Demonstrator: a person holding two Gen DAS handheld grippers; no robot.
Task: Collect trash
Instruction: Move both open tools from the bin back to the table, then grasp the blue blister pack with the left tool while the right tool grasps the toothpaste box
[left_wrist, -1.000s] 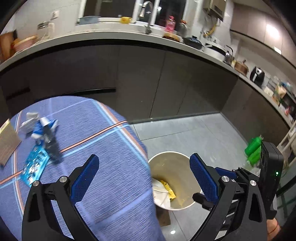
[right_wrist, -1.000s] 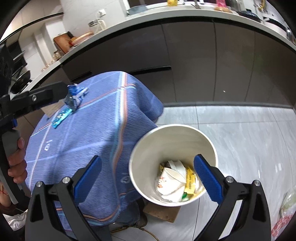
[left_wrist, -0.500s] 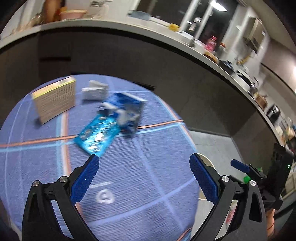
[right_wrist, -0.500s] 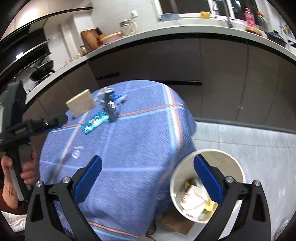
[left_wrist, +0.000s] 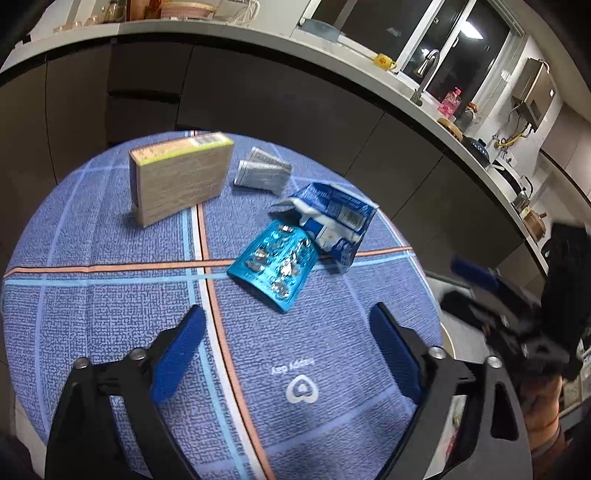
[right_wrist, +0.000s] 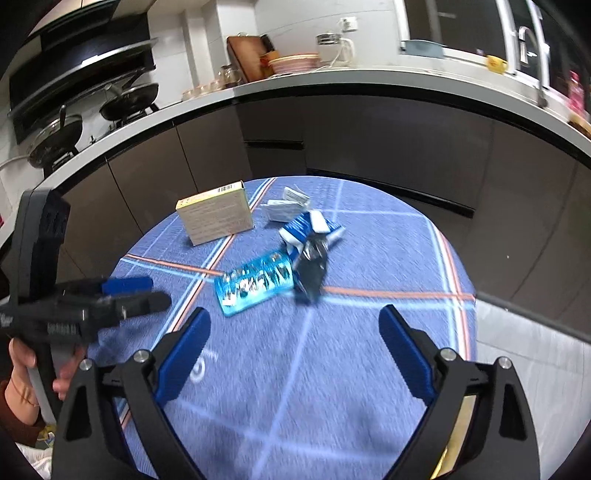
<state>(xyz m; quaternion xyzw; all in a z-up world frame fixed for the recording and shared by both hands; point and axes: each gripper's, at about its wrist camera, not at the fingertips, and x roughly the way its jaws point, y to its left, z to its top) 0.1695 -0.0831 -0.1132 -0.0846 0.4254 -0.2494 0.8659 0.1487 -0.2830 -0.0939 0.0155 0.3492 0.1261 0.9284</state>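
On the round table with a blue cloth (left_wrist: 110, 314) (right_wrist: 369, 369) lies trash: a turquoise blister pack (left_wrist: 275, 267) (right_wrist: 255, 282), a torn blue and white wrapper (left_wrist: 332, 218) (right_wrist: 310, 236), a small silver packet (left_wrist: 262, 171) (right_wrist: 284, 206) and a tan box (left_wrist: 181, 177) (right_wrist: 216, 214). My left gripper (left_wrist: 288, 354) hovers over the cloth just short of the blister pack, jaws wide but closing, nothing between them. My right gripper (right_wrist: 295, 350) hangs over the table's near side, jaws also closing on nothing. Each gripper shows blurred at the edge of the other's view.
A dark kitchen counter (left_wrist: 332, 51) with cabinets curves behind the table, carrying a sink tap, pots and bottles. A stove with pans (right_wrist: 122, 99) stands at the left in the right wrist view. Tiled floor (right_wrist: 535, 369) lies to the table's right. A hand (right_wrist: 22, 365) grips the left tool.
Both grippers swung away from the floor bin to over the table. The bin has dropped out of view and the trash now lies ahead of both. Both jaws have narrowed slightly.
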